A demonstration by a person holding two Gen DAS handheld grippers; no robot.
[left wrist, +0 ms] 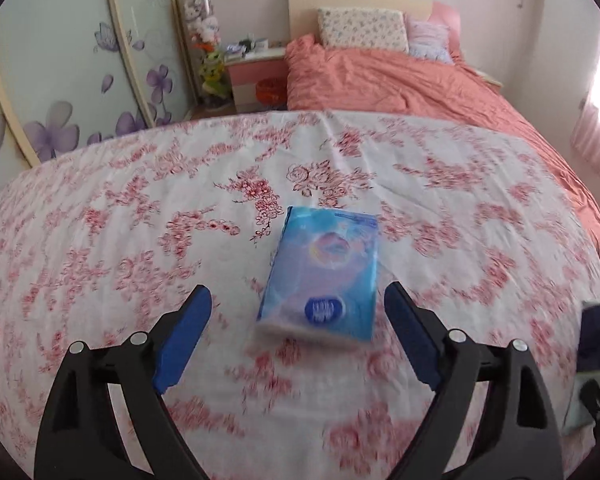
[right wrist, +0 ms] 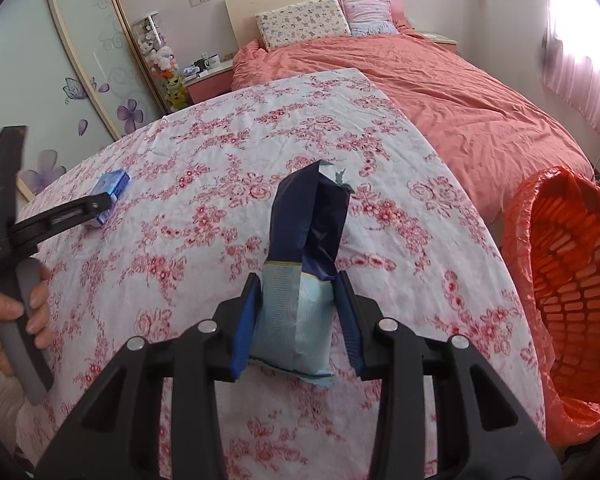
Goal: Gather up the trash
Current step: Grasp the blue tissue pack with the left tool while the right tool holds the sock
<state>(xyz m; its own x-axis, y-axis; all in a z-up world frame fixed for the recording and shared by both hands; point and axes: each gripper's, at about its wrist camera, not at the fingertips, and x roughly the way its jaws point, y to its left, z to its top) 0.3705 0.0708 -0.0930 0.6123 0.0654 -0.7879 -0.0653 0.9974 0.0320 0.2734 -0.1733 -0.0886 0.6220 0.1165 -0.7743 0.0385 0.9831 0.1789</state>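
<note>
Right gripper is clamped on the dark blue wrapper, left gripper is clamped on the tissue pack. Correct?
Half wrong. The left gripper is open: in the left wrist view the tissue pack lies on the floral cloth between its pads, untouched. The right gripper is indeed clamped on the dark blue wrapper.

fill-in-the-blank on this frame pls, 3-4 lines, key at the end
1. The right gripper is shut on an empty snack ____.
2. The blue tissue pack lies on the flowered cloth between the ____ fingers of the left gripper.
3. The wastebasket is lined with a bag coloured ____.
4. Behind the cloth stands a ____ with a salmon cover.

Missing words: wrapper; open; orange; bed
</note>
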